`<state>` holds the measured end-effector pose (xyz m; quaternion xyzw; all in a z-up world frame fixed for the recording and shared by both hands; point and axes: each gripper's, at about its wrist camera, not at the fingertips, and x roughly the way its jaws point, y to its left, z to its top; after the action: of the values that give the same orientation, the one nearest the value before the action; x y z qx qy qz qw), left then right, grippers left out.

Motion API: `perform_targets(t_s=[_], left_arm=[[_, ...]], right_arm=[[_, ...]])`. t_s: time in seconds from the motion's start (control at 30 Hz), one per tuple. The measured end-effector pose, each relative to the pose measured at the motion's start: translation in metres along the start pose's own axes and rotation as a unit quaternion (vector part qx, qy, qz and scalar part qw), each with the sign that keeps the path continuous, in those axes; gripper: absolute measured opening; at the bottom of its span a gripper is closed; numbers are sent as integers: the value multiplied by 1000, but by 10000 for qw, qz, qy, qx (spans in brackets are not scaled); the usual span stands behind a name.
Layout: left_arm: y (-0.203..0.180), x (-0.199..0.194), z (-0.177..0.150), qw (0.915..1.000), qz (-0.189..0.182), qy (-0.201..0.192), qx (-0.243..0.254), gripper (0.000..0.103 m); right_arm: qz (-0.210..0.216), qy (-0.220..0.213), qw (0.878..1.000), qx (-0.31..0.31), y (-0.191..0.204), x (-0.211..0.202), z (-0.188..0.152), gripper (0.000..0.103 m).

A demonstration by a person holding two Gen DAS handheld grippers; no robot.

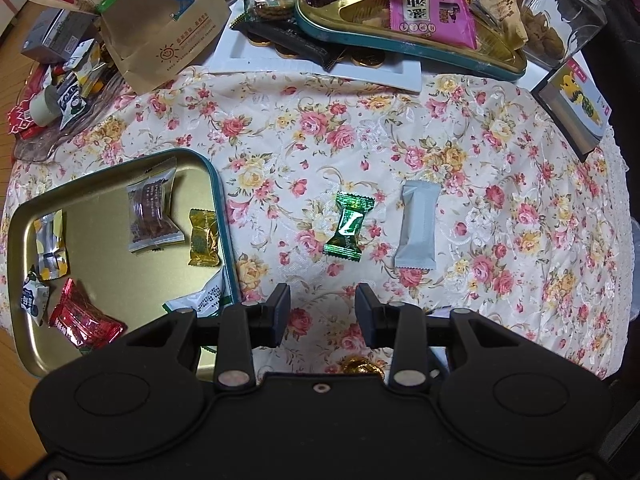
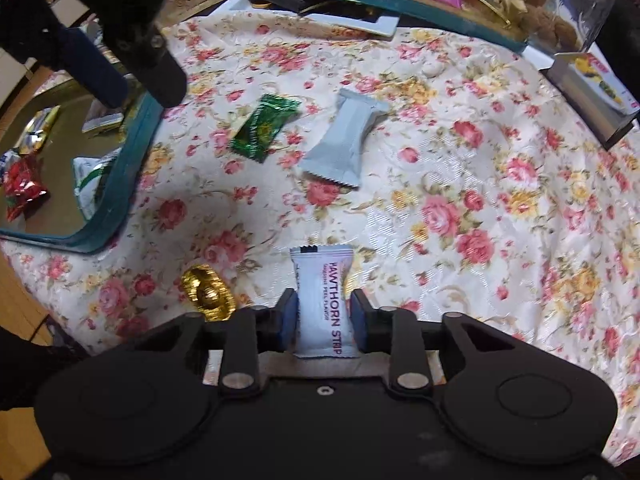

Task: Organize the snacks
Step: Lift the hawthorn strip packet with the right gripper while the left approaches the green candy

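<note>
Holding a white sachet printed "Hawthorn Strip" [image 2: 325,308], the right gripper [image 2: 325,322] has its two pads pressed against the packet's long sides, low over the floral tablecloth [image 2: 500,200]; whether the sachet is lifted or resting on the cloth cannot be told. Item, left gripper [image 1: 322,314]: jaws apart, nothing between them, hovering near the rim of the gold tray [image 1: 104,264] with teal edging. Item, tray contents: a brown-printed clear packet [image 1: 154,216], a gold-wrapped sweet [image 1: 205,238], a red foil sweet [image 1: 82,322], and several white and yellow sachets. Item, loose on the cloth, well apart from the tray: a green foil sweet [image 1: 349,226], a plain grey packet [image 1: 417,232] just beside it, and a gold foil piece [image 2: 207,292] close to the right gripper's left finger. Item, far edge: a second tin heaped with snacks [image 1: 408,46], a paper bag [image 1: 160,28], a glass jar [image 1: 560,12]. Risks, as judged: the sachet is slick and pillowy, gripped only at its lower half, so it may pivot or slide out in transit to the tray; the left gripper sits on the likely path and could be struck; a low carry may sweep the gold foil piece off the near table edge; a drop from height onto the smooth tray might skid neighbouring sweets.
</note>
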<state>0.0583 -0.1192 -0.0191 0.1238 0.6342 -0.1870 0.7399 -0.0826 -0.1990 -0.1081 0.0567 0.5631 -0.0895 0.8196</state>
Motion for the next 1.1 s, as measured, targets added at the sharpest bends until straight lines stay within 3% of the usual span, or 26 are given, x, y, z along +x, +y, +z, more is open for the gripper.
perform_targets(t_s=[0.43, 0.6, 0.87, 1.1], left_arm=[[-10, -2, 4, 9996, -232, -177, 41, 46], [-19, 1, 8, 9994, -208, -272, 71, 46], [-57, 12, 4, 9949, 237, -682, 702, 46], [-81, 27, 2, 9938, 247, -584, 909, 46]], right_arm=[[-615, -29, 9887, 1368, -67, 5, 15, 24], [-540, 90, 9826, 1772, -82, 8, 17, 24], [-514, 201, 9772, 2051, -92, 12, 21, 24], [-625, 112, 9779, 1991, -93, 13, 21, 23]])
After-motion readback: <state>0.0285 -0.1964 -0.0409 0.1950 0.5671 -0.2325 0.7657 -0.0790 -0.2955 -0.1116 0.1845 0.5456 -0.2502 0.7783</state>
